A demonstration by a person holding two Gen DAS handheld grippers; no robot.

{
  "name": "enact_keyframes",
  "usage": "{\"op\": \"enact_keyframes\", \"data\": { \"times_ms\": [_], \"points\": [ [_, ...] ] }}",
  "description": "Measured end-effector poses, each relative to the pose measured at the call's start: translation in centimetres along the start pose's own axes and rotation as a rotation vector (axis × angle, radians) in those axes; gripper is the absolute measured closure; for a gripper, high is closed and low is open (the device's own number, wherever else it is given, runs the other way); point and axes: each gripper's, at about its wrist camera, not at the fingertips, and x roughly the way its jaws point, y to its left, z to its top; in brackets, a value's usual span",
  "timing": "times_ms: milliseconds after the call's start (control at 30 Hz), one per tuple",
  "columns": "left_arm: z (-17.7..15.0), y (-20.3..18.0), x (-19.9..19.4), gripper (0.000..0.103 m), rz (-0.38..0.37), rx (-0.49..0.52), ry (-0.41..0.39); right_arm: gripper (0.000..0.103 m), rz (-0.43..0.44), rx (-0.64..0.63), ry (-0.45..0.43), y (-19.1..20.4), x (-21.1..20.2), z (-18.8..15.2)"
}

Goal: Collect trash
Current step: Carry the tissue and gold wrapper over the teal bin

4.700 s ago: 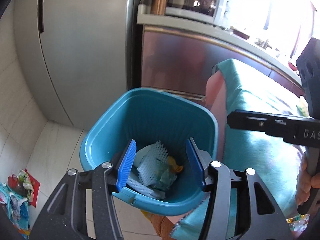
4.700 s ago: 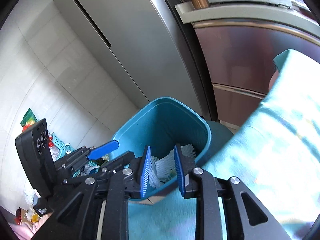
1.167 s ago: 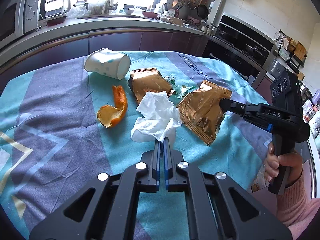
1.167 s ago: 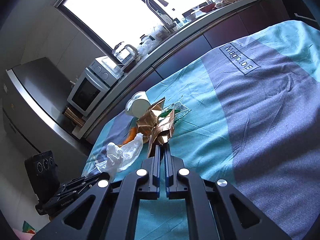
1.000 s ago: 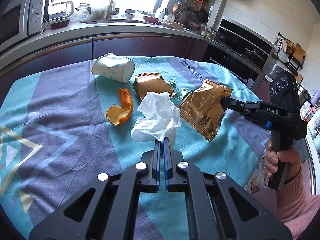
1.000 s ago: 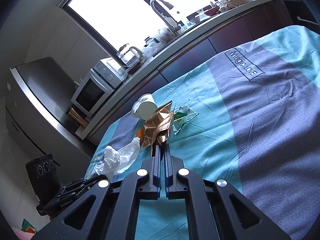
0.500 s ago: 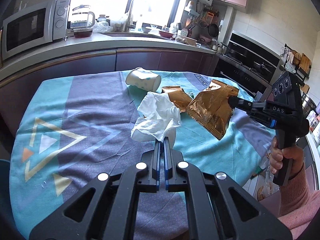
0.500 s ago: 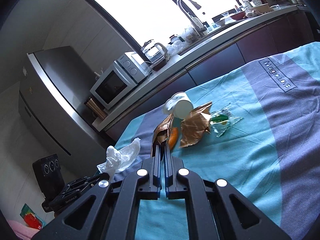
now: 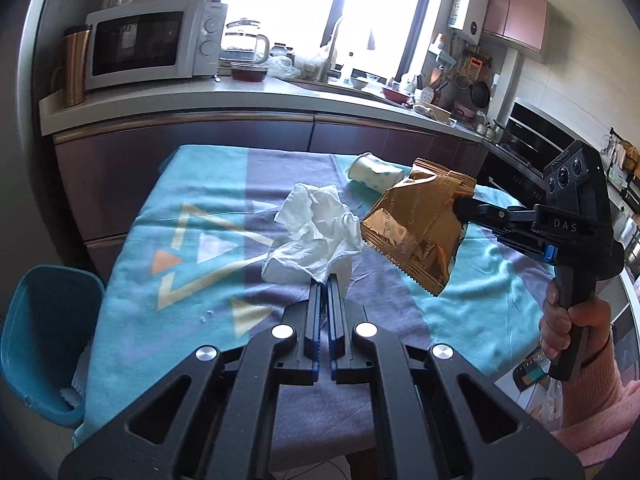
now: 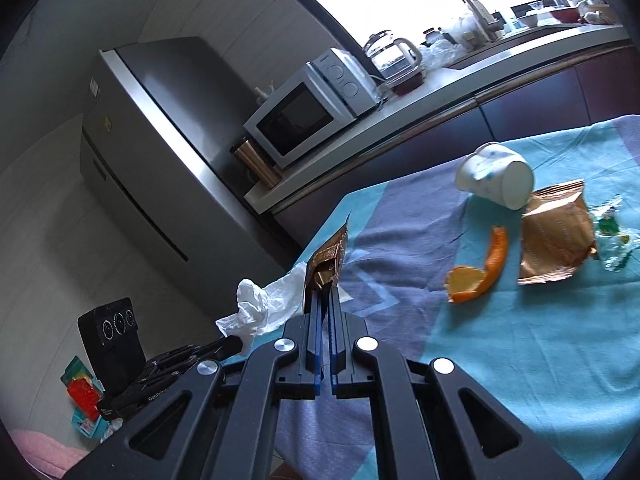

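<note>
My left gripper [image 9: 323,286] is shut on a crumpled white tissue [image 9: 316,236] and holds it above the table. My right gripper [image 10: 325,290] is shut on a gold foil wrapper [image 10: 326,258], which also shows in the left wrist view [image 9: 418,230], lifted off the cloth. The blue bin [image 9: 38,344] stands on the floor at the table's left edge. On the tablecloth [image 10: 500,320] lie an orange peel [image 10: 480,268], a second gold wrapper [image 10: 554,234], a tipped white cup [image 10: 496,176] and a clear green wrapper [image 10: 614,236].
A kitchen counter with a microwave [image 9: 152,46] and a kettle [image 9: 244,50] runs behind the table. A steel fridge [image 10: 160,152] stands left of it. Coloured items [image 10: 82,398] lie on the floor.
Both grippers have lifted and swung left with the tissue and the gold wrapper. The blue bin has come into the left wrist view. The remaining trash stays on the cloth.
</note>
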Motion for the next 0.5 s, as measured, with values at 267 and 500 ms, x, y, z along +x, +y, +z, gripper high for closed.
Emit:
{"op": "enact_keyframes", "data": {
  "times_ms": [267, 500],
  "points": [
    [-0.9, 4.7, -3.9, 0.100, 0.106, -0.086, -0.054, 0.101, 0.100, -0.044, 0.098, 3.5, 5.9, 0.0],
    [-1.6, 9.3, -7.1, 0.100, 0.210, -0.166, -0.101, 0.101, 0.172, -0.097, 0.182, 6.9, 10.6, -0.1]
  ]
}}
